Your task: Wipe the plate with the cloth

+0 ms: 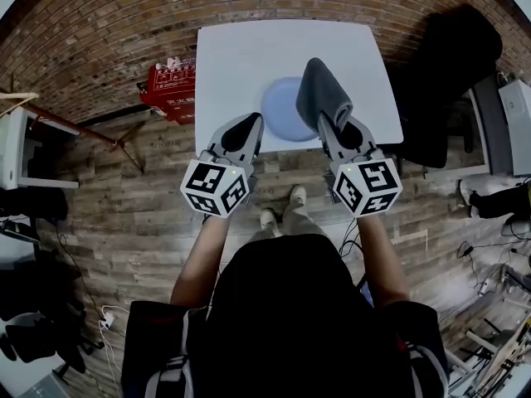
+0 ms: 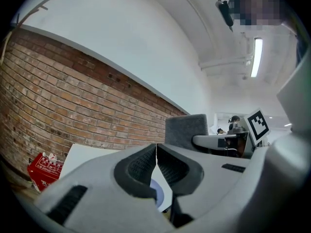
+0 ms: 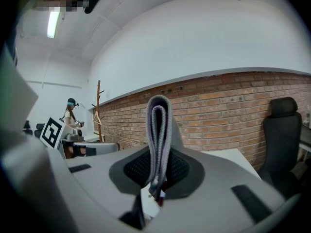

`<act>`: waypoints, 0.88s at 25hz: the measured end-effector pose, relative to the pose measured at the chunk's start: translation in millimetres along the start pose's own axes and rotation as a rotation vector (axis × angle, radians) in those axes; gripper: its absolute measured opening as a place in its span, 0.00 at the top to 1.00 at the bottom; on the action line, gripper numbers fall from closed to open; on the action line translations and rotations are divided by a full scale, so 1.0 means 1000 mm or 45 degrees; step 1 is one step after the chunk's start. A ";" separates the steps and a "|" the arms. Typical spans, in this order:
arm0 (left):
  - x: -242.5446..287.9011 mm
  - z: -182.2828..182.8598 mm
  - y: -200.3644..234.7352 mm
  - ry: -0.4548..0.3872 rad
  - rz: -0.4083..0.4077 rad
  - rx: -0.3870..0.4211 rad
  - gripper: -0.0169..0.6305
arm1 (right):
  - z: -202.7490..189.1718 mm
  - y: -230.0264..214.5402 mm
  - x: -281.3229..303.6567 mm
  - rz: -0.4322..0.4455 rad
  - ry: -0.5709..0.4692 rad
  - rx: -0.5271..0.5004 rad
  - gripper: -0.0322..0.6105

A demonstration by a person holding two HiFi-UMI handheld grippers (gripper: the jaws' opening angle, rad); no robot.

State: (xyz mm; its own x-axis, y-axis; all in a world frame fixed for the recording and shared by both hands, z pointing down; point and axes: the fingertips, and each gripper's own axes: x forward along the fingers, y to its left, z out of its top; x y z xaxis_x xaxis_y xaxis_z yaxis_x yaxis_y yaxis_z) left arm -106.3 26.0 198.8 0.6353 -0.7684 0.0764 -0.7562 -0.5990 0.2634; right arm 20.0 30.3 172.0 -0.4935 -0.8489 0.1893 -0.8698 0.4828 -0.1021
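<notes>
A pale blue plate [image 1: 282,108] lies near the front edge of a white table [image 1: 249,52]. My right gripper [image 1: 330,121] is shut on a folded grey cloth [image 1: 321,92], which stands up over the plate's right side. In the right gripper view the cloth [image 3: 159,135] is pinched upright between the jaws. My left gripper [image 1: 246,128] is shut with nothing in it, at the table's front edge just left of the plate. The left gripper view shows its jaws [image 2: 156,166] closed together, a sliver of the plate [image 2: 154,192] below them and the cloth [image 2: 186,129] to the right.
A red crate [image 1: 172,85] sits on the wooden floor left of the table. A black office chair [image 1: 452,73] stands at the table's right. A brick wall [image 1: 124,23] runs behind. A person [image 3: 71,111] stands far off in the room.
</notes>
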 end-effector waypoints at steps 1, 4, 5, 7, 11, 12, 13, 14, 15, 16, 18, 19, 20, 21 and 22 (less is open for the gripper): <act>0.002 -0.002 0.001 0.007 -0.001 -0.007 0.94 | -0.001 -0.003 0.001 -0.002 0.003 0.002 0.87; 0.012 -0.008 0.003 0.032 0.006 -0.011 0.94 | -0.006 -0.014 0.005 -0.003 0.013 0.012 0.87; 0.016 -0.011 0.003 0.039 0.010 -0.012 0.94 | -0.008 -0.018 0.007 -0.002 0.018 0.016 0.87; 0.022 -0.018 0.004 0.061 0.023 -0.011 0.94 | -0.013 -0.027 0.010 0.005 0.032 0.023 0.87; 0.035 -0.030 0.011 0.109 0.045 -0.011 0.94 | -0.020 -0.038 0.025 0.032 0.058 0.018 0.87; 0.039 -0.033 0.012 0.116 0.048 -0.010 0.94 | -0.022 -0.041 0.028 0.039 0.064 0.013 0.87; 0.043 -0.037 0.014 0.124 0.053 -0.010 0.94 | -0.023 -0.045 0.031 0.044 0.070 0.010 0.87; 0.046 -0.040 0.016 0.131 0.058 -0.013 0.94 | -0.024 -0.048 0.034 0.049 0.076 0.008 0.87; 0.049 -0.044 0.018 0.139 0.066 -0.020 0.94 | -0.026 -0.052 0.037 0.053 0.083 0.007 0.87; 0.051 -0.049 0.020 0.149 0.074 -0.031 0.94 | -0.028 -0.055 0.040 0.057 0.091 0.006 0.87; 0.056 -0.059 0.023 0.176 0.087 -0.049 0.94 | -0.034 -0.062 0.045 0.062 0.110 0.003 0.87; 0.059 -0.064 0.025 0.190 0.092 -0.055 0.94 | -0.037 -0.066 0.047 0.064 0.121 0.002 0.87; 0.062 -0.068 0.026 0.204 0.095 -0.059 0.94 | -0.039 -0.070 0.050 0.064 0.132 0.002 0.87; 0.065 -0.072 0.027 0.216 0.096 -0.064 0.94 | -0.042 -0.073 0.052 0.065 0.143 0.002 0.87; 0.067 -0.076 0.028 0.226 0.097 -0.070 0.94 | -0.045 -0.076 0.055 0.066 0.153 0.003 0.87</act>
State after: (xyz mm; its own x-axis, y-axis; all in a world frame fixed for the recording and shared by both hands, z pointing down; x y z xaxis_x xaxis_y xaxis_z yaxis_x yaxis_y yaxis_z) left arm -73.0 -25.4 284.5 0.5979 -0.7564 0.2651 -0.7965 -0.5237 0.3021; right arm 59.6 -43.5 234.4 -0.5334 -0.7910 0.2996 -0.8434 0.5245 -0.1169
